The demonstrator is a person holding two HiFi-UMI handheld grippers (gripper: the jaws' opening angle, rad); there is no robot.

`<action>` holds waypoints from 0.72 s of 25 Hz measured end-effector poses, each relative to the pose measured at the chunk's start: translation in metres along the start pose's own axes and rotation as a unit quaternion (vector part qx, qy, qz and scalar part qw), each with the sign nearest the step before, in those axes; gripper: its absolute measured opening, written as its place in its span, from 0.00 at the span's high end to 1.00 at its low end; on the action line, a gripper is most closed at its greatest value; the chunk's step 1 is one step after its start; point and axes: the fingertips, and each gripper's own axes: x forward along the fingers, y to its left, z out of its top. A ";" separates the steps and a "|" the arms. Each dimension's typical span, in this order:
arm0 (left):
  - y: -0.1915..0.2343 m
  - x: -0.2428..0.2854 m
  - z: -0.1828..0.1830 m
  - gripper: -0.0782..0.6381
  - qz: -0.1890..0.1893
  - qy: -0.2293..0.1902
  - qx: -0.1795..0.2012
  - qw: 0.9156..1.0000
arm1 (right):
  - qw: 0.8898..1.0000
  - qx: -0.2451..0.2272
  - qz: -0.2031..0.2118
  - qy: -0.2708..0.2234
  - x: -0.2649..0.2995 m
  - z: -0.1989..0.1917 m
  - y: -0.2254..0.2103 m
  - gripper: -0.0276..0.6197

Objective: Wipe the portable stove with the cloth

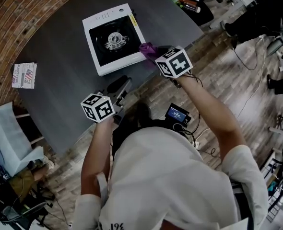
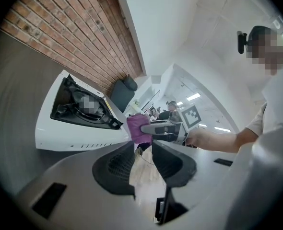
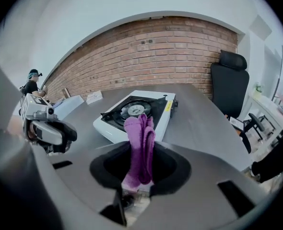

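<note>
Holds cloth (image 3: 140, 138) pinched in right gripper (image 3: 139, 164), jaws closed on it, at 4 o'clock of stove (image 1: 113, 35); holds left gripper (image 2: 142, 164) at 6 o'clock, jaws parted, empty.

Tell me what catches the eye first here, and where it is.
A bright purple cloth stands clamped in the right gripper, beside the near right corner of the white portable stove. The stove sits on the dark grey table, its black burner pan showing. The left gripper hangs open and empty by the table's near edge.
</note>
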 end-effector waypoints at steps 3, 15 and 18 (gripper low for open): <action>0.003 -0.012 -0.004 0.74 0.006 0.007 -0.001 1.000 | 0.999 -0.016 0.010 -0.025 -0.001 0.000 0.020 0.79; 0.038 -0.086 -0.012 0.74 0.054 0.012 0.002 0.998 | 0.995 -0.041 0.043 -0.086 0.037 0.002 0.116 0.79; 0.047 -0.103 -0.011 0.74 0.070 0.010 0.004 0.997 | 0.992 -0.047 0.056 -0.100 0.049 0.006 0.142 0.79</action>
